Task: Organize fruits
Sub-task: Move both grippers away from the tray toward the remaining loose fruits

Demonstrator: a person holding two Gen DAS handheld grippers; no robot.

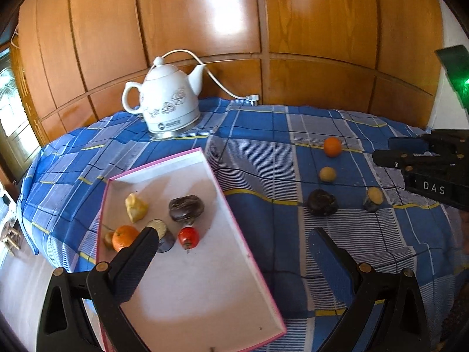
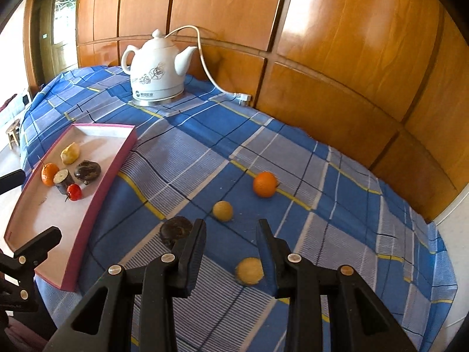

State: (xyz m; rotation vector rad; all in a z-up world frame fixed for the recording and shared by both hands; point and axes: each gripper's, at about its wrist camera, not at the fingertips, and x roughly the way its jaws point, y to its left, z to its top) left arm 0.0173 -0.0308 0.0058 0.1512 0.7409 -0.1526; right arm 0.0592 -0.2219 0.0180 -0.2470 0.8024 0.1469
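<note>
A blue, white and grey plaid cloth (image 2: 205,152) with thin yellow lines covers the counter, wrinkled in places. Glossy orange-brown wood panelling (image 2: 337,44) rises straight behind it, and a window shows at the far left of the room. A white ceramic kettle (image 2: 156,70) stands at the back near the panelling, spout toward the right, handle toward the left; its white cord loops over it and ends in a plug lying on the cloth.

A shallow pink-edged tray (image 1: 234,223) lies on the left of the counter, its long axis running from the near edge away toward the kettle. Inside it sit a yellow piece, a dark brown fruit, an orange with a stem, a cut dark fruit and a small red fruit, clustered toward the far end.

Loose on the cloth to the right lie an orange (image 2: 264,184), a tan ball (image 2: 222,211), a dark brown fruit (image 2: 175,230) and a cut fruit (image 2: 249,270) with its pale face up.

The left hand-held gripper (image 1: 231,240) hangs over the tray, jaws wide apart and empty. The right hand-held gripper (image 2: 231,234) has its jaws apart and empty, with the cut fruit just beside the right finger.
</note>
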